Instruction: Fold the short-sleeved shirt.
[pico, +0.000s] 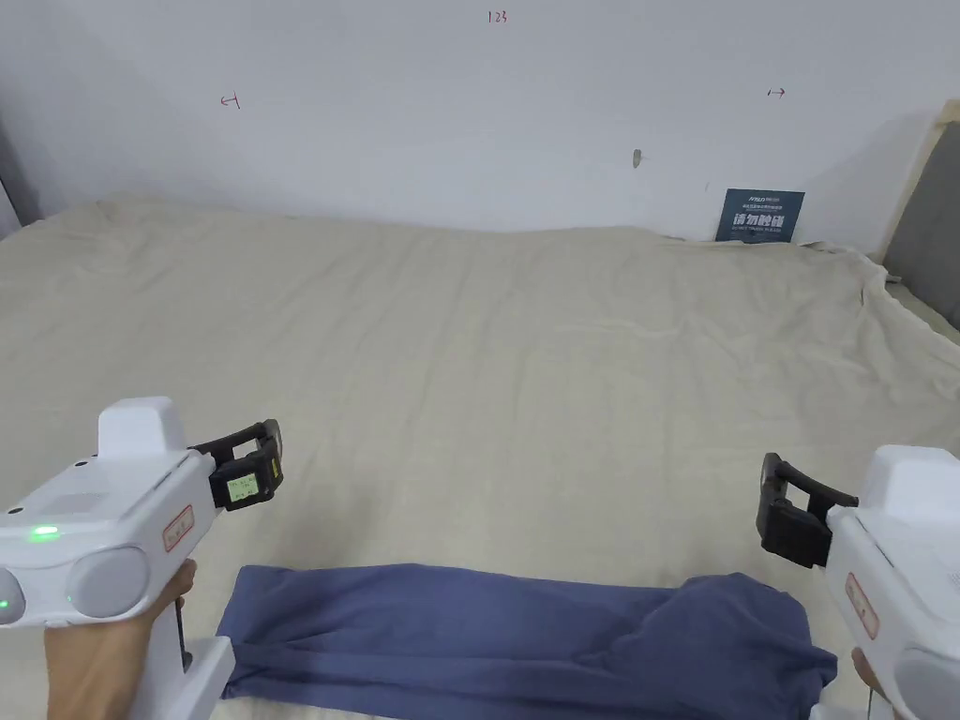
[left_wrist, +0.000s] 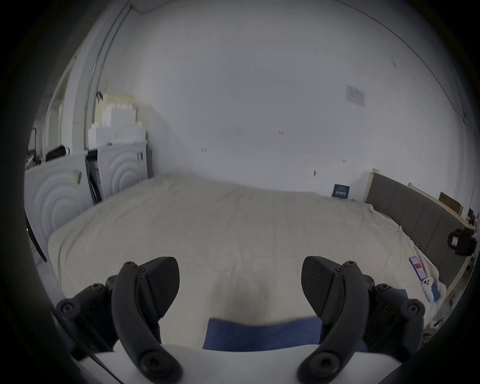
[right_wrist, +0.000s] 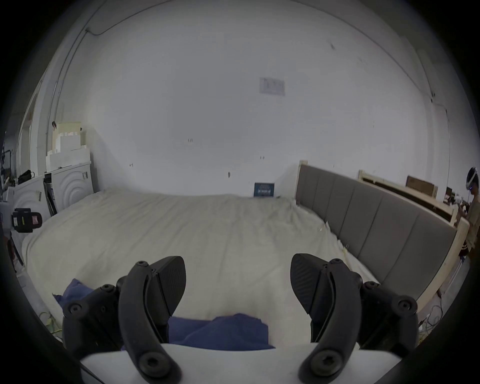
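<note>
A blue short-sleeved shirt (pico: 525, 642) lies folded into a long flat band along the near edge of the bed, its right end bunched up. My left gripper (pico: 251, 466) hovers open above the band's left end, nothing between its jaws. My right gripper (pico: 786, 516) hangs open over the right end, also holding nothing. The left gripper view has the shirt (left_wrist: 262, 333) low between the open jaws of the left gripper (left_wrist: 240, 283). In the right gripper view the bunched shirt (right_wrist: 220, 331) sits below the open right gripper (right_wrist: 238, 280).
A cream sheet (pico: 487, 375) covers the wide bed, free behind the shirt. A white wall backs it, with a dark blue sign (pico: 759, 216) leaning there. A grey headboard (right_wrist: 376, 220) runs along the right side. A phone and a controller (left_wrist: 422, 275) lie at the bed's right edge.
</note>
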